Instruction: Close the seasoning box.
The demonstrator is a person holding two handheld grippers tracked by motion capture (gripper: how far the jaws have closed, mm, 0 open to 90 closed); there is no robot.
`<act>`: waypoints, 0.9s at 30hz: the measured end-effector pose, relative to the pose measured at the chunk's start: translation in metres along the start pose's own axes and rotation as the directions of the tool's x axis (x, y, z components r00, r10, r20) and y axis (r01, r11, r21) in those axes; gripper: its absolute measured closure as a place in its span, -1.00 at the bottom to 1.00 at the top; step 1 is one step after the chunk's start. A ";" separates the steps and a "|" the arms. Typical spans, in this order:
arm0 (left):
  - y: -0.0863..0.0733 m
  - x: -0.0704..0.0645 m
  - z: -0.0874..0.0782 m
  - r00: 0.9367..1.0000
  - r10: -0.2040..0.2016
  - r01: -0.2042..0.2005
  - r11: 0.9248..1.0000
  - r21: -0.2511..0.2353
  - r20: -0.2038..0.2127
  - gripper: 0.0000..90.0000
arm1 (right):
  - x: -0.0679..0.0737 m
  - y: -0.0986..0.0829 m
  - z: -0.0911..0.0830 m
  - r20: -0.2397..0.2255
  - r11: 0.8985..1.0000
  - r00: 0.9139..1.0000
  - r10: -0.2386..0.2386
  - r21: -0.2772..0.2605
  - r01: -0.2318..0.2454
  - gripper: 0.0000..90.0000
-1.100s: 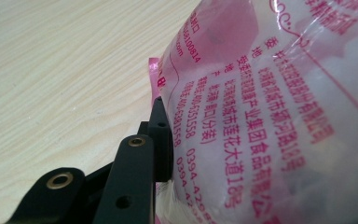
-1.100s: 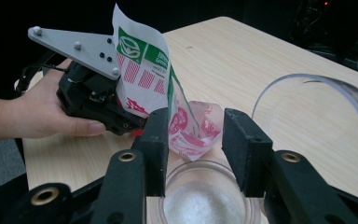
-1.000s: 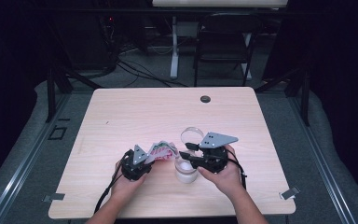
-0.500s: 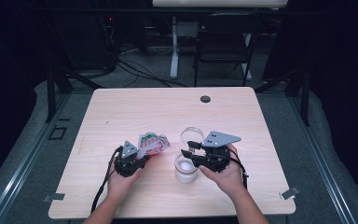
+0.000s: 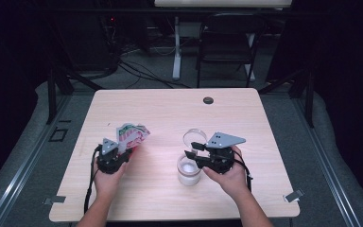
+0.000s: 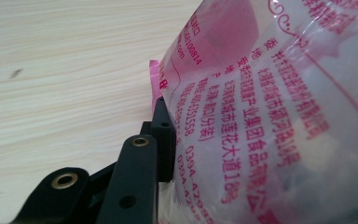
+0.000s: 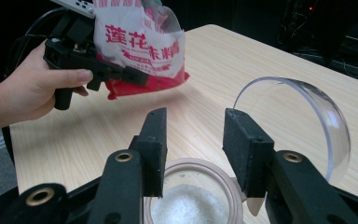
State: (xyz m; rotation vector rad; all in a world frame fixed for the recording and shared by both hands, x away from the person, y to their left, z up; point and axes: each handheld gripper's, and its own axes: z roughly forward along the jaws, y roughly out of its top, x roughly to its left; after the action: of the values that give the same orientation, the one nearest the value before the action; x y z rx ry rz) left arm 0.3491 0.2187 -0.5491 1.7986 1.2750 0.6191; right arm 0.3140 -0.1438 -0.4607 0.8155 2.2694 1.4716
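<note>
The pink-printed bag (image 5: 132,134) is lifted clear of the tabletop (image 5: 170,113) toward its left edge, pinched at its lower end by the closed jaws of the left gripper (image 5: 123,153). In the left gripper view a black jaw presses flat against the plastic, so the bag (image 6: 279,112) stands up from the grip with its mouth upward, which would keep any contents from spilling. Well apart, nearer the front edge, stands the glass jar (image 5: 189,170) holding white grains. Its hinged clear lid (image 5: 194,137) is swung back and upright, leaving the mouth free. The right gripper (image 5: 199,153) hangs over the jar's rim (image 7: 193,172) with its jaws parted and nothing between them, apparently placed to steady the jar or reach the lid (image 7: 303,121).
</note>
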 end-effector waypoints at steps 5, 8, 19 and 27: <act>-0.001 0.013 -0.003 0.992 0.022 -0.021 1.000 0.012 -0.122 0.60 | -0.001 0.000 -0.001 0.002 1.000 1.000 0.004 -0.003 -0.004 0.33; -0.003 0.021 -0.005 0.985 0.017 -0.013 1.000 0.021 -0.172 0.60 | -0.001 0.000 -0.001 0.001 1.000 1.000 0.006 -0.004 -0.006 0.33; -0.009 0.047 -0.008 0.954 -0.052 0.064 0.997 0.030 -0.295 0.60 | -0.002 0.000 0.000 -0.001 1.000 1.000 0.009 -0.007 -0.009 0.33; -0.012 0.053 -0.008 0.923 -0.032 0.059 0.997 0.058 -0.383 0.59 | -0.002 -0.001 0.001 -0.002 1.000 1.000 0.008 -0.003 -0.008 0.32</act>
State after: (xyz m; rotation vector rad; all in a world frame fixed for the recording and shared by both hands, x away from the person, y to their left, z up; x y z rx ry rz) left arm 0.3560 0.2722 -0.5583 1.7508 1.6095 0.9445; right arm 0.3161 -0.1450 -0.4617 0.8240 2.2675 1.4788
